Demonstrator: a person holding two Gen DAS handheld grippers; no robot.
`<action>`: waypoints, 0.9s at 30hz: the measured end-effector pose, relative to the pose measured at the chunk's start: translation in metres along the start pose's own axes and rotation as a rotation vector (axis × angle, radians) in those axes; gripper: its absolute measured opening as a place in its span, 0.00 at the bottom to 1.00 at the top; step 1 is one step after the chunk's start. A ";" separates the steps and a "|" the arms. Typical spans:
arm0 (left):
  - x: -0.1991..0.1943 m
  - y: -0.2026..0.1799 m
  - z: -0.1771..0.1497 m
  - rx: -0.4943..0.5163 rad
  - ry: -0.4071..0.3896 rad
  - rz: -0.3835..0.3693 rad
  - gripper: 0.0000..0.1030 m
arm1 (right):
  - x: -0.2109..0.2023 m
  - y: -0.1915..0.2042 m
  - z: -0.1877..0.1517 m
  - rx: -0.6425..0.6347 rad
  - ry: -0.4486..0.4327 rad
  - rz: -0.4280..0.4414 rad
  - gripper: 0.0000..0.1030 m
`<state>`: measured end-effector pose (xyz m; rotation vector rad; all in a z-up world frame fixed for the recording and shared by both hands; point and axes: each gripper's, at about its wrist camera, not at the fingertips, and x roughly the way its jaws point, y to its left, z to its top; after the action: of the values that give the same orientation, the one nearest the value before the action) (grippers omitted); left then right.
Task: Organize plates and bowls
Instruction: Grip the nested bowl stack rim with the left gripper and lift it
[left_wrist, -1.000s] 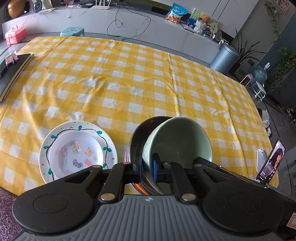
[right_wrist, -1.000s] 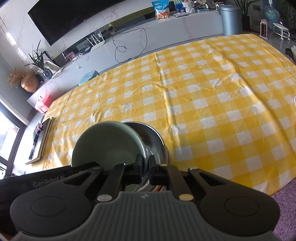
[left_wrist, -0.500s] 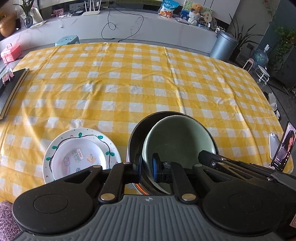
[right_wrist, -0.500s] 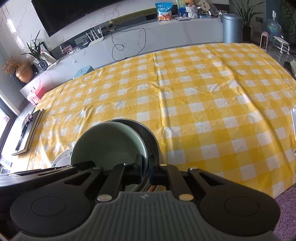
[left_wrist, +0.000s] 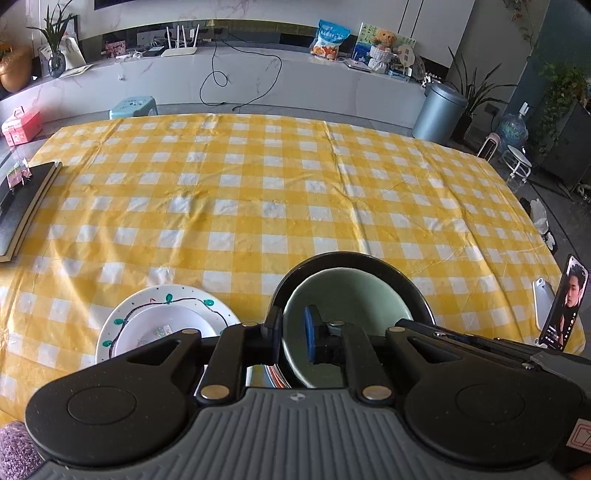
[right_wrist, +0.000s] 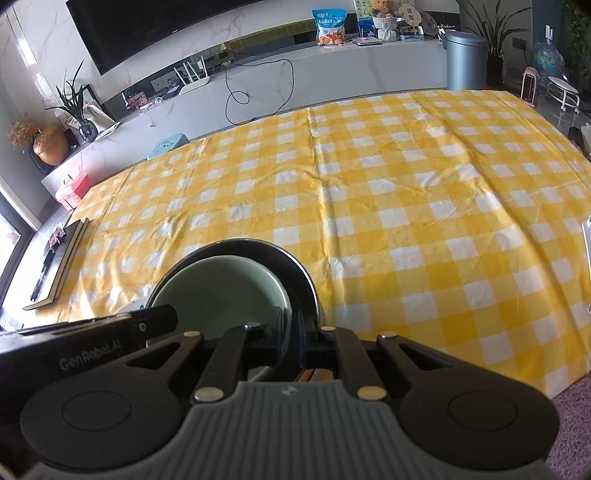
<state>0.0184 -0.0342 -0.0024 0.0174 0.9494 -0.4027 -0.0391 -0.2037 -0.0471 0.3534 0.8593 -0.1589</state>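
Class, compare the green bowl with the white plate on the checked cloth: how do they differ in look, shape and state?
The green bowl is plain inside; the white plate carries a painted vine with green leaves. The bowl is deep, the plate shallow. The bowl sits nested in a dark bowl with the left gripper clamped on its rim; the plate lies untouched on the cloth. Both are round.

left gripper (left_wrist: 293, 334) closed, right gripper (right_wrist: 295, 338) seemingly clamped
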 end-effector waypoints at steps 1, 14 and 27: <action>0.000 0.001 0.001 -0.003 -0.002 -0.006 0.13 | 0.000 0.001 0.000 -0.004 -0.003 -0.004 0.08; -0.017 0.015 0.004 -0.079 -0.106 -0.067 0.37 | -0.030 -0.001 0.007 0.018 -0.160 0.059 0.46; 0.025 0.057 -0.019 -0.401 0.052 -0.160 0.69 | 0.017 -0.046 -0.001 0.313 0.060 0.059 0.75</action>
<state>0.0361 0.0142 -0.0428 -0.4170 1.0725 -0.3541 -0.0422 -0.2464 -0.0718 0.6785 0.8829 -0.2295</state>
